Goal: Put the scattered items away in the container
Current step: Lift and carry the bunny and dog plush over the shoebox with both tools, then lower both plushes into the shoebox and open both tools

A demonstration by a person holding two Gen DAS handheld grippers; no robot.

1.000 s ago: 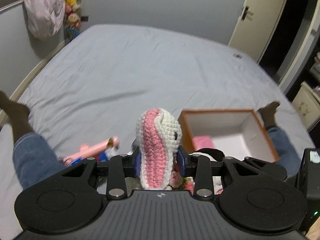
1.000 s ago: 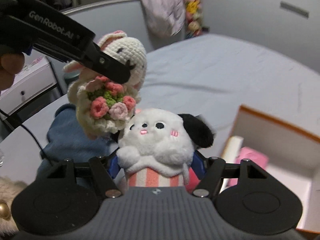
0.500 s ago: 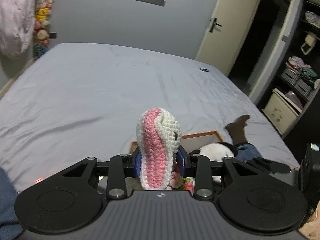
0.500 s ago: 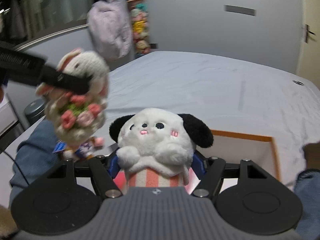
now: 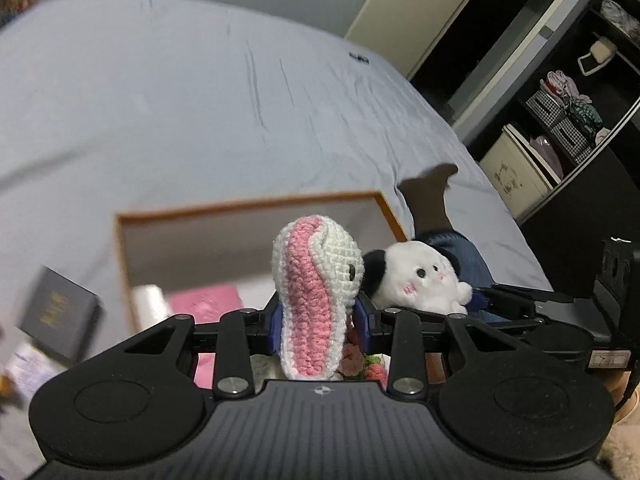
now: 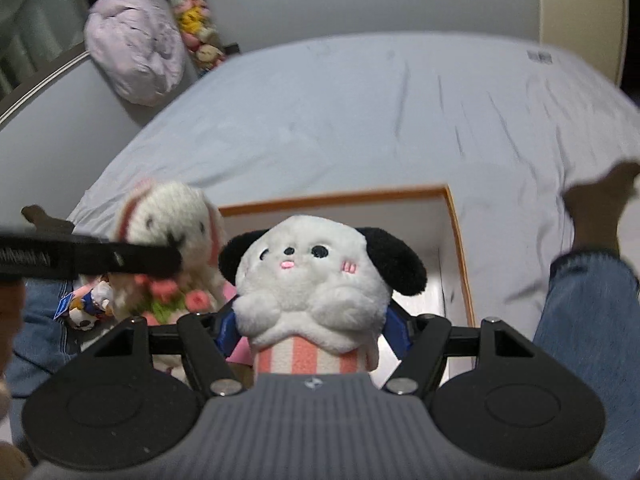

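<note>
So right up close, the left gripper [image 5: 320,322] is pinching a crocheted bunny [image 5: 316,300] by its pink-and-white ear, the blue pads pressed on either side, and the bunny's flower bouquet [image 5: 360,364] peeks out just under the fingers. The right gripper [image 6: 312,326] is clamped around the striped body of a white plush dog [image 6: 316,284] with black ears, its head sticking up above the fingers. Both toys hang side by side, the bunny just left of the dog, right over the near edge of the open box [image 6: 456,240] with the orange rim. Inside the box there's a pink packet [image 5: 206,298] and a white roll [image 5: 148,300]. Left of the box, a small dark box [image 5: 60,312] lies on the bed [image 5: 180,100]. The person's jeans-clad legs [image 6: 592,320] flank the box, with grey sheet stretching beyond.
</note>
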